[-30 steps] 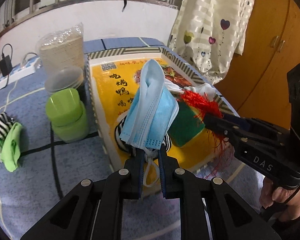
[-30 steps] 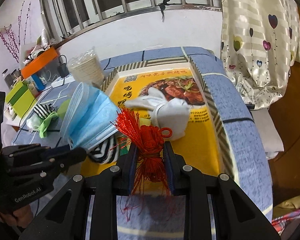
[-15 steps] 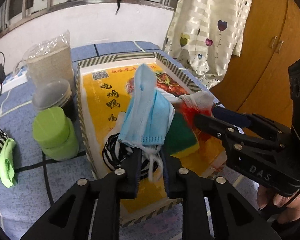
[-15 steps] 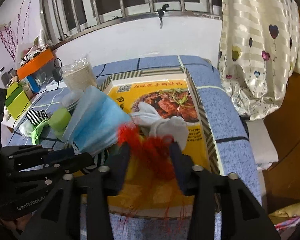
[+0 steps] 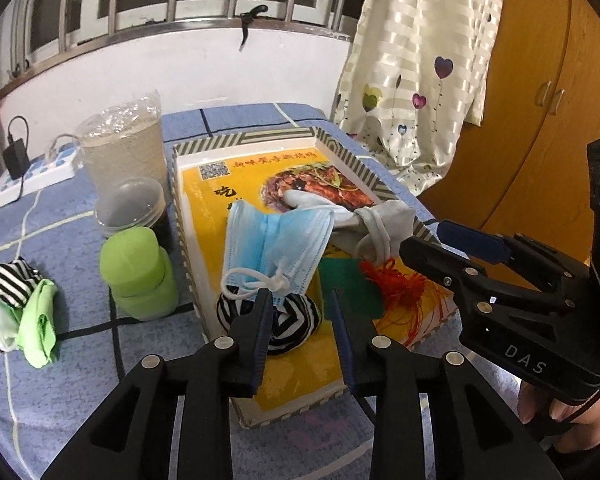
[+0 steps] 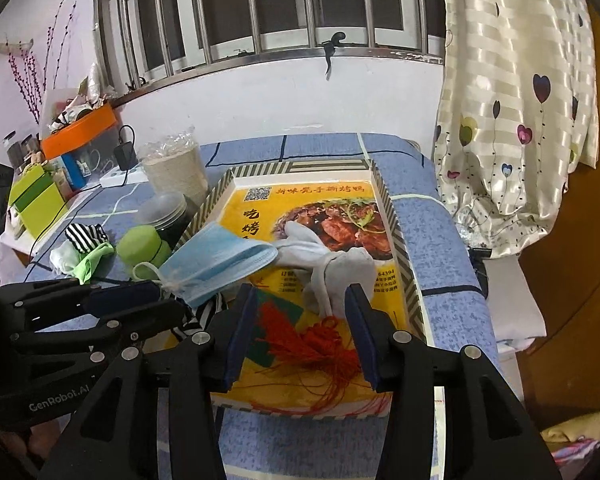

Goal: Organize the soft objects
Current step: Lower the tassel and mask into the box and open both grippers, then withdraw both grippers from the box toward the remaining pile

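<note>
A yellow printed tray (image 5: 204, 200) (image 6: 396, 236) lies on the blue table. In it a blue face mask (image 5: 280, 244) (image 6: 216, 264) rests on a black-and-white striped sock ball (image 5: 284, 320). Beside it lie a grey knotted sock (image 5: 376, 224) (image 6: 340, 268), a green sponge (image 5: 352, 284) (image 6: 280, 312) and a red tassel knot (image 5: 400, 284) (image 6: 320, 344). My left gripper (image 5: 300, 320) is open just above the striped ball. My right gripper (image 6: 300, 328) is open over the tassel. Both are empty.
Left of the tray stand a green jar (image 5: 136, 276), a clear-lidded dark jar (image 5: 132, 208) and a bag of paper cups (image 5: 120, 152). A striped sock with green cloth (image 5: 20, 304) lies at the left. A power strip (image 5: 28, 172) is at the back.
Both grippers have opened. The mask dropped from the left gripper onto the striped ball, and the red tassel dropped from the right gripper into the tray. Both grippers pulled back.
</note>
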`<state>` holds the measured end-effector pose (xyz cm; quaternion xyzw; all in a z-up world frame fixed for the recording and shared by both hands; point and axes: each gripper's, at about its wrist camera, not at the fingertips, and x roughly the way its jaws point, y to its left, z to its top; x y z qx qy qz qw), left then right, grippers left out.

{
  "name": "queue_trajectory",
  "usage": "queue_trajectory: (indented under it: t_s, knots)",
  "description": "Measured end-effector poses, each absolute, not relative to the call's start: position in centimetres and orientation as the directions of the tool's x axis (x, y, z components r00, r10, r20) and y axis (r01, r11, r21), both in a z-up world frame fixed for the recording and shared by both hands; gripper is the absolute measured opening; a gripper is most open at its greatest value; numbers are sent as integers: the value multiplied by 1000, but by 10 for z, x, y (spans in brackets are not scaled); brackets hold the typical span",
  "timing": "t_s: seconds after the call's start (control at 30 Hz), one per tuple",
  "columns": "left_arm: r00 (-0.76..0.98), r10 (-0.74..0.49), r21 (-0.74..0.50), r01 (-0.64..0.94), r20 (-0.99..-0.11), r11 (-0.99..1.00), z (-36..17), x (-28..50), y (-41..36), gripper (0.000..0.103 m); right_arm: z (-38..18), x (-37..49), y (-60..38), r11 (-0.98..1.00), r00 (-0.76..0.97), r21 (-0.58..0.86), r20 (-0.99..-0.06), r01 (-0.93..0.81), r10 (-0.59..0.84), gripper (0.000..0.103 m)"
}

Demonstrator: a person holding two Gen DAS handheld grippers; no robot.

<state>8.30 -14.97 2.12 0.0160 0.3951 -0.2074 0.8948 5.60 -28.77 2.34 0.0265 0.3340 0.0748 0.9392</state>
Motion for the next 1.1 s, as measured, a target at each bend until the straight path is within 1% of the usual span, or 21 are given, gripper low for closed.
queue_trajectory:
  t_s: [0.83,1.1]
  knots:
    - [653,-240,-81,263,-719,961,28,51,-103,29,32,17,-250,976,755,94,-621,-195,211,47]
    - [667,-224,-104,215,-711,971,30,43,-78,29,35,12,-234,968,751,90,-616,-232,238,47]
